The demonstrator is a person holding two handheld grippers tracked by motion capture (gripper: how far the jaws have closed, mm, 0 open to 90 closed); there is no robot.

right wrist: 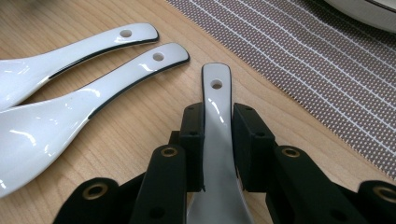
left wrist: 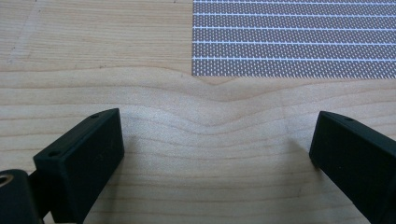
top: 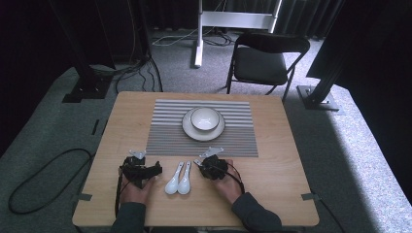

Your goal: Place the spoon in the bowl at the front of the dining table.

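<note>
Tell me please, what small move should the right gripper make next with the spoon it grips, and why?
Probably lift it straight up a little. The right gripper has its fingers closed on the handle of a white spoon that seems to lie on the table, close beside two more spoons. A small vertical lift should clear them before carrying it toward the bowl.

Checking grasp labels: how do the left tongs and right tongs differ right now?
Left tongs stand wide open with only bare table between the jaws; right tongs are shut on the handle of a white spoon. Left tongs face the striped mat edge; right tongs sit beside two loose spoons. Both are black, hand-held and low over the table.
</note>
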